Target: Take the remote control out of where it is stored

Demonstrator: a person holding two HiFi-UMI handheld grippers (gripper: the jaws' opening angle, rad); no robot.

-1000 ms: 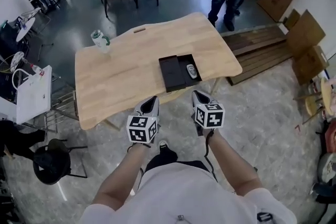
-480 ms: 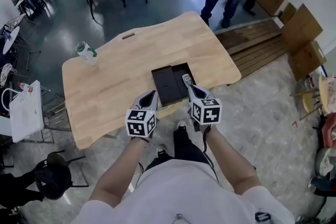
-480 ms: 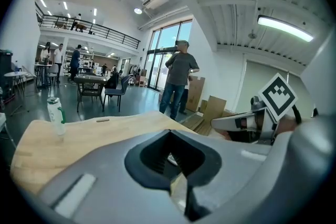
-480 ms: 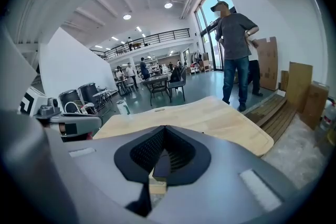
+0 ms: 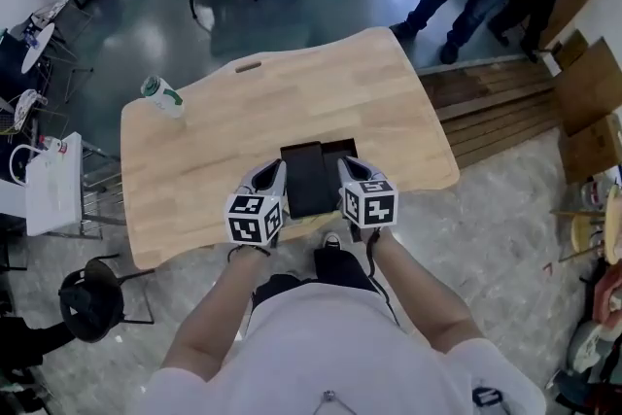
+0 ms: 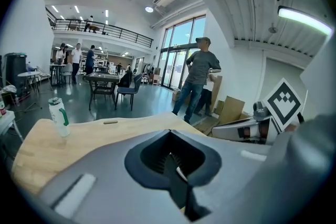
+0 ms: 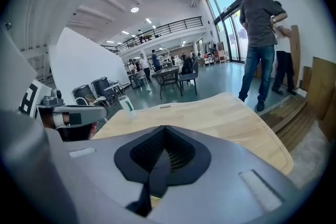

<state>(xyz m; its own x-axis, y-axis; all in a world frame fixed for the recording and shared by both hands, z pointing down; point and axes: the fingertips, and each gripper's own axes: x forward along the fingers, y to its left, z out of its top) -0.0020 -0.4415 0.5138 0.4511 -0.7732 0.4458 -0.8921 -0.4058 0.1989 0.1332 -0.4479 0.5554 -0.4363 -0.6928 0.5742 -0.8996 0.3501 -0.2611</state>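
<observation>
Remote control hidden behind right tongs [image 5: 349,168].

Black storage box [image 5: 309,178] flat near front edge of wooden table [image 5: 214,141]; remote control hidden.

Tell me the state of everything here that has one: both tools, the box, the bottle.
left tool: shut, empty, just left of the box.
right tool: shut, empty, over the box's right side.
black box: open, lying flat on the wooden table.
remote control: not visible; the right tool covers that part of the box.
bottle: upright, alone near the table's far left corner.
</observation>
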